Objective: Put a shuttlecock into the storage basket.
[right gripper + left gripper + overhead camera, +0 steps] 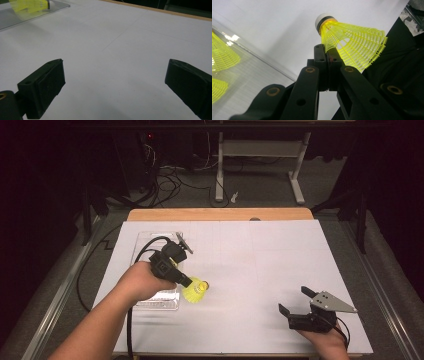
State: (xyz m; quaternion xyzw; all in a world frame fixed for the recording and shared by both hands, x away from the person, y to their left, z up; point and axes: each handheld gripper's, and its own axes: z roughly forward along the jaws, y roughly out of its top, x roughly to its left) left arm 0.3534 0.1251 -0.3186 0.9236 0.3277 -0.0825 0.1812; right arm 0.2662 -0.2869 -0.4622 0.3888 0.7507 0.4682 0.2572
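Note:
A yellow plastic shuttlecock (196, 290) with a white cork tip hangs just above the white table, right of a clear tray (145, 240). My left gripper (188, 282) is shut on the edge of its mesh skirt. In the left gripper view the jaws stand pressed together (327, 51) with the shuttlecock (352, 42) pinched at their tips, cork pointing up and away. My right gripper (294, 300) rests low near the front right of the table, open with nothing between its fingers (115, 82).
The clear tray (262, 75) holds more yellow shuttlecocks (222, 55); one shuttlecock (30, 5) in the tray (15, 18) appears far off in the right gripper view. White sheet (260, 265) covers the wooden table. Table legs and cables lie on the floor beyond.

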